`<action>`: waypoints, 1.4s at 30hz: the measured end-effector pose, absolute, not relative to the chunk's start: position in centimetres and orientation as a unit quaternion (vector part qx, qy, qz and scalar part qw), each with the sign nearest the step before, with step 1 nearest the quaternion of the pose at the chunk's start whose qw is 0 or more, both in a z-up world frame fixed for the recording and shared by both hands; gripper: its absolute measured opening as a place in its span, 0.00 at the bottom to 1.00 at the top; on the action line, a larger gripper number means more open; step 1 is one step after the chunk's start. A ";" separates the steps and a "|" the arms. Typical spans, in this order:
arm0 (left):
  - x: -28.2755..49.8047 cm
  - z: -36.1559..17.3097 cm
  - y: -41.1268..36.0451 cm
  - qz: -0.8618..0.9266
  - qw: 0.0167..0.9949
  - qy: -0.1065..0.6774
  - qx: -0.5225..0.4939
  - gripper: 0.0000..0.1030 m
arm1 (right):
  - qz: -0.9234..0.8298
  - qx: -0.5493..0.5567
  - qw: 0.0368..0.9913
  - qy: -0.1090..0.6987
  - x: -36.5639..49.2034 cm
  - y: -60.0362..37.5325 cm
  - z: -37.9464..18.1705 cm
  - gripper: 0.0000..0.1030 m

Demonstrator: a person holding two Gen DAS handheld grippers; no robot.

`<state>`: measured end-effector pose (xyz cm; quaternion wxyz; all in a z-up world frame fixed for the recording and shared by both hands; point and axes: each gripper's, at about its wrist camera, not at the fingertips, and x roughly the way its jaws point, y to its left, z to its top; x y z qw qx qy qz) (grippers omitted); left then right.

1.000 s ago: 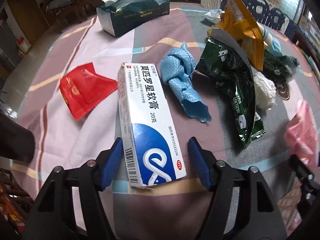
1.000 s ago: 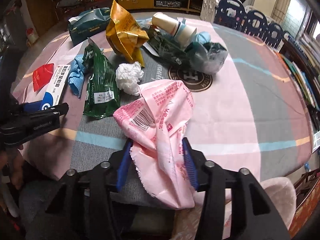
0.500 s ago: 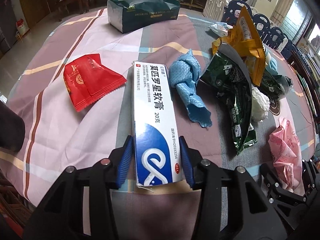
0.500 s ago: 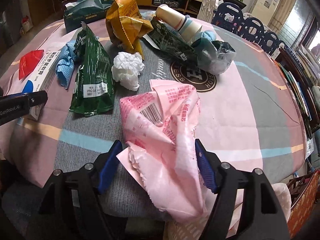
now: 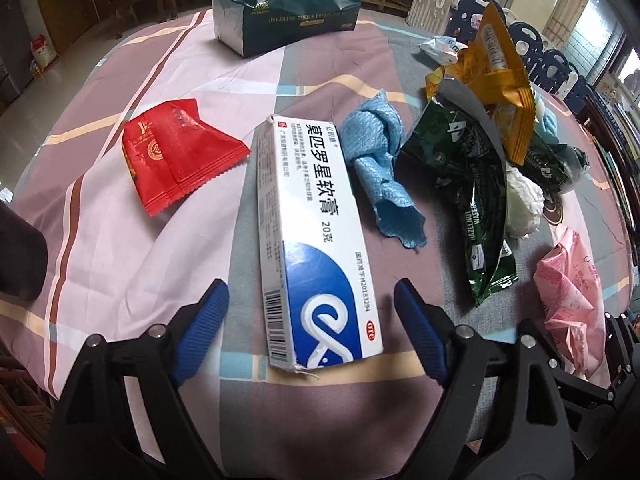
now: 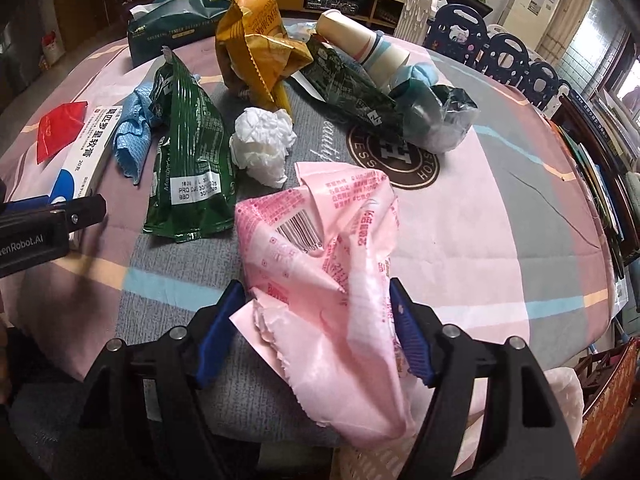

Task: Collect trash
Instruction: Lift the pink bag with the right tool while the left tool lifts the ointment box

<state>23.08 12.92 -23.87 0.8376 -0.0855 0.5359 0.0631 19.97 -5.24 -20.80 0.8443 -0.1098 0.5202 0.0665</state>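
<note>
A white and blue medicine box (image 5: 316,232) lies flat on the checked tablecloth (image 5: 120,248). My left gripper (image 5: 310,292) straddles its near end; the jaws are opening, with a gap on each side of the box. A crumpled pink plastic bag (image 6: 320,240) rests on the table between the blue pads (image 6: 406,334) of my right gripper (image 6: 315,290), which stand wide and only brush its loose folds. Other trash: a red packet (image 5: 176,160), a knotted blue cloth (image 5: 380,160), a green snack bag (image 6: 188,152), a yellow bag (image 6: 256,44) and a white tissue ball (image 6: 262,140).
A dark green tissue box (image 5: 284,12) stands at the far side. Stacked paper cups (image 6: 360,46) and a dark wrapper lie behind the yellow bag. The table's near edge runs just under both grippers. Chairs and a low cabinet stand beyond the table.
The left jaws closed in on the medicine box, then spread wide again; the box stays on the table. The right jaws opened off the pink bag, which has loosened.
</note>
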 end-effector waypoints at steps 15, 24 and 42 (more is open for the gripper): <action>22.9 -23.4 13.9 0.058 0.848 0.514 -0.117 0.41 | 0.062 -0.101 0.862 0.494 19.2 -5.7 -19.6 0.36; 21.6 -20.7 14.2 0.066 0.881 0.450 -0.130 0.40 | 0.050 -0.094 0.877 0.469 18.4 -7.0 -17.7 0.36; 20.8 -19.8 13.5 0.054 0.889 0.436 -0.133 0.41 | 0.049 -0.075 0.877 0.472 17.7 -7.8 -17.2 0.36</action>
